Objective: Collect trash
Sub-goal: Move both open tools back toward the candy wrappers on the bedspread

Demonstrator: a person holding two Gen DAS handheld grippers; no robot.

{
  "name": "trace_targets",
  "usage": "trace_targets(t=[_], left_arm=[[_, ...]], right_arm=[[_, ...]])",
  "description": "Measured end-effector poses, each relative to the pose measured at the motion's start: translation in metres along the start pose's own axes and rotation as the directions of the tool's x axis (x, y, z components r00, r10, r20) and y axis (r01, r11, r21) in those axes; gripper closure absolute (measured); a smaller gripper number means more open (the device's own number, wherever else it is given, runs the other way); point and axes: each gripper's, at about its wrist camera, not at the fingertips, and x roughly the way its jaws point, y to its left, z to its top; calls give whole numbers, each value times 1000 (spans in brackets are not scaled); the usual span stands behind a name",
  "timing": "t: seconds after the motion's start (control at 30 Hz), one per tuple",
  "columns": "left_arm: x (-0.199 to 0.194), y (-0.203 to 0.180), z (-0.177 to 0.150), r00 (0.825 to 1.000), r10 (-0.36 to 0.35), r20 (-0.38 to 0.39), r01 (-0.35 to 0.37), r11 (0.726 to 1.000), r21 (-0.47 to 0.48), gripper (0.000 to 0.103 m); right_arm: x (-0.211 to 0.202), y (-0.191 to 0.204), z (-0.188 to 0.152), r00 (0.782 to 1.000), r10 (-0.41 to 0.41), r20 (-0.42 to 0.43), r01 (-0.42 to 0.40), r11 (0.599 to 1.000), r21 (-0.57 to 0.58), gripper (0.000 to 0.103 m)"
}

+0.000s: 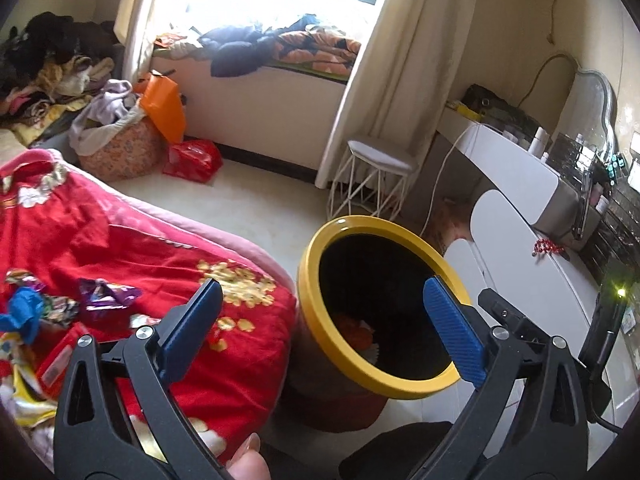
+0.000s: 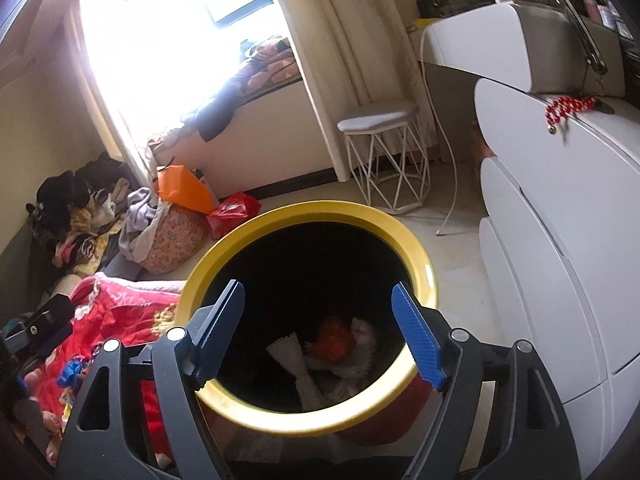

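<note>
Two grippers are seen above a round bin with a glossy yellow rim and dark inside [image 2: 308, 216], which stands on the pale floor between the bed on the left and the white rounded cabinet [image 2: 560, 240] on the right. The right gripper [image 2: 318, 332] hangs over the bin mouth with its blue-padded fingers [image 2: 418, 336] spread and nothing between them; crumpled white and orange scraps [image 2: 336, 346] lie at the bottom of the bin. The left gripper [image 1: 320, 328] is likewise spread wide and empty, placed over the near-left edge of the rim.

More trash is left on the red bedcover with gold flowers [image 1: 168, 264]: a purple foil wrapper [image 1: 106, 294], a blue crumpled piece [image 1: 22, 312] and yellow wrappers at the far left.

The step in hand is judged to be the return to the bed. It is best done if each wrapper is pinched by a raised fold, without the cloth being caught, and released only once held well inside the rim.

No brand or writing can be read
</note>
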Motion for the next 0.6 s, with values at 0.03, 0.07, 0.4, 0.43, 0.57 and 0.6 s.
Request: trace_targets(t=[0.03,0.07,0.4,0.43,0.57,0.6], left_arm=[[-5,6,-1,1000,3,7,-3,1000,-3,11],[-8,7,-1,1000,6,11,-6,1000,-5,11],[-37,34,-12,997,70,43,-68,997,-42,11],[-40,36,-12,996,76,47,-74,996,-48,11],[-50,48,-12,993,97,60,-93,994,-65,11],[-52,50,-12,992,104,64,-100,993,-68,11]], right_arm=[[-1,2,0,1000,2,2,-2,1000,-6,28],[-2,4,-1,1000,5,3,-5,1000,-12,28],[-12,26,-3,999,38,17,-37,996,-77,26],[-13,28,-3,999,43,16,-42,996,-82,26],[-18,42,-7,998,68,16,-66,991,-118,25],[-19,46,-7,997,72,18,-69,989,-127,24]])
